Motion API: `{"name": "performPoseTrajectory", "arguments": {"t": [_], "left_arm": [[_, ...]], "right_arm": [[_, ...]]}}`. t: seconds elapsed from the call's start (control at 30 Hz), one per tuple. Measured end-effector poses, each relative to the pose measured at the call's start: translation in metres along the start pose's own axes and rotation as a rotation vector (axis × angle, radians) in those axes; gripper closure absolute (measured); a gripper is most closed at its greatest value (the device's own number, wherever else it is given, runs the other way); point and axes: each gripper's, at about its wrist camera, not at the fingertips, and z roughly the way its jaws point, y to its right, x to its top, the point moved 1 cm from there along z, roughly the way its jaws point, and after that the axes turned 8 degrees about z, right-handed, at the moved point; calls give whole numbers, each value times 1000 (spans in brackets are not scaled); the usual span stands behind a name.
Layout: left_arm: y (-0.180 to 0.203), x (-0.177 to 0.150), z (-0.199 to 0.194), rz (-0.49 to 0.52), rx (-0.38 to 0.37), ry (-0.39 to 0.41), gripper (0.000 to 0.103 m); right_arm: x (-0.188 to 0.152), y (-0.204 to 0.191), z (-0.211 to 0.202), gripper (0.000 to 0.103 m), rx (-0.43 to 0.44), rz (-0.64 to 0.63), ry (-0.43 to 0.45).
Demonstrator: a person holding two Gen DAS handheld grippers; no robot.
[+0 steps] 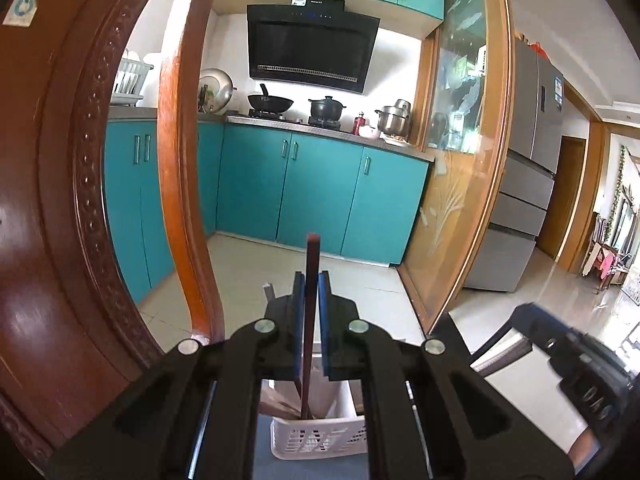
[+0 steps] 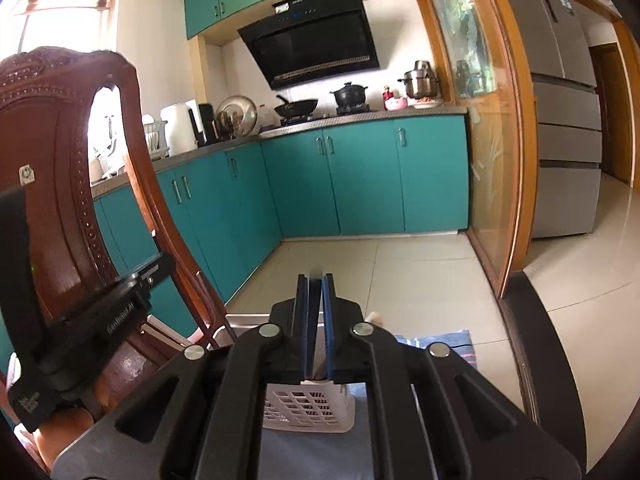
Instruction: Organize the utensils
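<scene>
**Two grippers over one utensil basket**

Left gripper [image 1: 311, 280]: jaws nearly closed, blue pads pressed on either side of a dark reddish-brown chopstick [image 1: 310, 320]. The stick stands almost upright between the pads, its square top rising above the fingertips and its lower end reaching down into the white basket [image 1: 316, 440].

Right gripper [image 2: 315, 284]: jaws narrowly parted, blue pads close together. A thin dark, blurred item [image 2: 316, 304] sits in the slot between them; whether the pads press on it cannot be told. The white slotted basket shows directly beneath these jaws as well.

Surface: basket stands on a blue-grey table top [image 2: 304, 456]; a blue patterned cloth [image 2: 436, 338] lies beyond it.

Room: carved red-brown wooden chair back [image 1: 80, 200] close on the left; teal kitchen cabinets [image 1: 320, 184]; black range hood [image 1: 312, 50] above a hob carrying a wok [image 1: 270, 102] and a black pot [image 1: 327, 107]; steel pot [image 1: 394, 118] on the counter; glass-panelled sliding door [image 1: 460, 160]; grey refrigerator [image 1: 524, 184]; pale tiled floor.

Position: basket lies below and just behind both sets of fingertips, with the left gripper's stick entering it from above. The right gripper's body appears at the lower right of the left view.
</scene>
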Motion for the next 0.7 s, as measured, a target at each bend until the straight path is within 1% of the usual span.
{"name": "performPoseTrajectory", "arguments": {"t": [0.03, 0.07, 0.1, 0.13, 0.17, 0.2, 0.23, 0.27, 0.3, 0.37, 0.4, 0.47, 0.53, 0.57, 0.6, 0.63, 0.7], "left_arm": [[0, -1, -1, 3, 4, 2, 86], [-1, -1, -4, 6, 8, 6, 70], [-2, -2, -8, 3, 8, 15, 62], [-4, -3, -13, -2, 2, 27, 52], [-4, -4, -17, -2, -6, 37, 47], [-5, -5, -22, 6, -12, 43, 46], [-5, -7, -26, 17, -12, 47, 39], [-4, -11, -31, 32, -9, 50, 31], [-3, -16, -37, 54, 0, 51, 27], [-2, -31, -52, 100, 30, 61, 20], [-1, -37, -58, 120, 51, 69, 18], [3, -56, -78, 186, 105, 101, 9], [8, -72, -93, 229, 105, 96, 6], [9, -77, -99, 238, 98, 93, 4], [11, -85, -109, 247, 89, 93, 4], [12, -89, -116, 252, 86, 98, 4], [16, -98, -131, 272, 85, 113, 4]], "right_arm": [[1, 2, -5, 83, 6, 3, 14], [2, 4, -10, 69, 9, 8, 25], [3, 6, -17, 54, 16, 16, 44], [3, 10, -27, 50, 35, 31, 79], [3, 13, -35, 45, 47, 39, 102], [2, 15, -43, 41, 55, 41, 123], [0, 18, -49, 38, 56, 37, 139], [-5, 21, -58, 31, 52, 26, 154], [-10, 24, -64, 25, 47, 14, 163], [-27, 30, -75, 20, 15, -33, 163], [-36, 33, -78, 16, -8, -52, 153], [-60, 42, -82, 12, -65, -73, 113], [-80, 47, -84, 11, -109, -96, 57], [-88, 46, -87, 8, -124, -115, 46], [-93, 44, -90, 5, -132, -131, 44], [-100, 39, -95, 3, -140, -162, 51], [-111, 29, -105, 3, -156, -214, 66]]}}
